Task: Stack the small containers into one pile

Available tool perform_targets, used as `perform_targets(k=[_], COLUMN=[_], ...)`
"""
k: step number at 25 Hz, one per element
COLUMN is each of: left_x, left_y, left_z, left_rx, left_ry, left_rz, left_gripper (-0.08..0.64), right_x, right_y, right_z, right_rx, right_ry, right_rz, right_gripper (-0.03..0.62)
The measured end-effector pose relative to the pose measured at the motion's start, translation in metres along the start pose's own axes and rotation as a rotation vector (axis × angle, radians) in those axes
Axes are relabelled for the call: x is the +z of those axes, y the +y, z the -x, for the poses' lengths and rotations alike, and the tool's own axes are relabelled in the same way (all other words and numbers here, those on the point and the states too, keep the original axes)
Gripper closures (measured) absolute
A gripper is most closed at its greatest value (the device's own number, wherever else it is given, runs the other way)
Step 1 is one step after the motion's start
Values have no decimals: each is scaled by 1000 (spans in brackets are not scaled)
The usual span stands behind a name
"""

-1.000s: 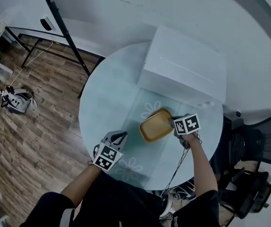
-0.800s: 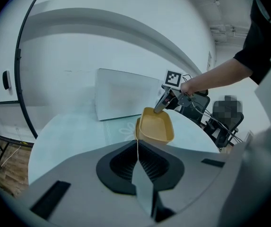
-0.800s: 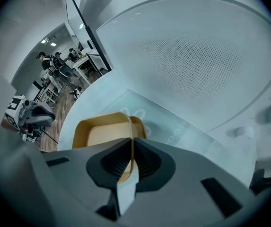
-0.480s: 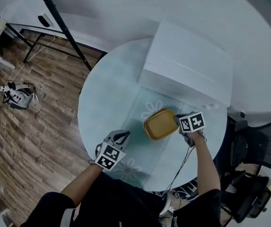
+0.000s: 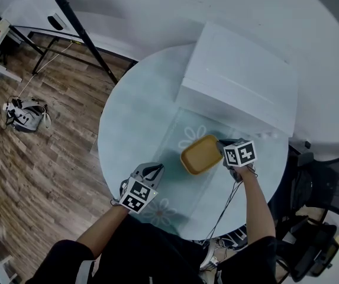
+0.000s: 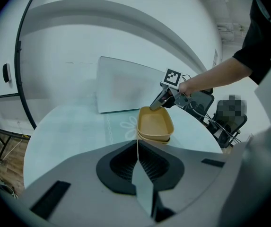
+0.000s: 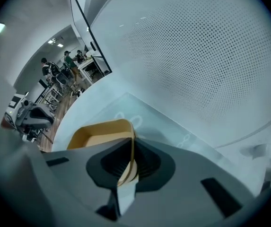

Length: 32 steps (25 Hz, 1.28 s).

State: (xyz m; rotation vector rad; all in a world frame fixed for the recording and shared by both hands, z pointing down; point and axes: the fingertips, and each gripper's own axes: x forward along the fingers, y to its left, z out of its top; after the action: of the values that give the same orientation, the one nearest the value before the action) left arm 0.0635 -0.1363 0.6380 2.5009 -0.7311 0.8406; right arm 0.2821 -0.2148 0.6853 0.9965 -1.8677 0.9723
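Observation:
Two yellow containers (image 5: 200, 154) sit nested in one pile on the round glass table (image 5: 128, 129); in the left gripper view the pile (image 6: 155, 125) shows a second rim under the top one. My right gripper (image 5: 222, 151) is shut on the top container's right rim (image 7: 129, 141), and it shows in the left gripper view (image 6: 160, 103) at the pile's far end. My left gripper (image 5: 152, 171) hovers near the table's front left, a short way from the pile. It is shut (image 6: 137, 143) with nothing in it.
A large white box (image 5: 240, 81) stands on the table's far side, just behind the pile. A black stand leg (image 5: 80, 34) rises at the far left over the wooden floor. An office chair (image 5: 329, 188) is at the right of the table.
The view has drifted slightly. The right gripper stays shut on the top container's rim and the left gripper holds its place; no clear movement of the pile.

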Motion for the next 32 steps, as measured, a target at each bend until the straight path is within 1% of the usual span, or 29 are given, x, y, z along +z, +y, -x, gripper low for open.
perform_targets(k=[10, 14, 26, 29, 32], left_x=[0, -2, -6, -6, -6], left_y=[-2, -3, -6, -8, -9], left_z=[-3, -4, -3, -2, -2], left_rx=[-10, -13, -18, -22, -25], left_ry=[10, 12, 16, 19, 22], left_rz=[0, -1, -1, 0, 0], left_gripper=[545, 545, 545, 545, 545], right_x=[2, -1, -28, -29, -30], right_y=[2, 3, 9, 9, 8], right_z=[4, 4, -9, -9, -10], right_rx=[-28, -59, -96, -128, -164], right_ry=[-76, -105, -74, -84, -81], right_rz=[62, 95, 84, 96, 128], right_gripper=[558, 557, 557, 557, 555])
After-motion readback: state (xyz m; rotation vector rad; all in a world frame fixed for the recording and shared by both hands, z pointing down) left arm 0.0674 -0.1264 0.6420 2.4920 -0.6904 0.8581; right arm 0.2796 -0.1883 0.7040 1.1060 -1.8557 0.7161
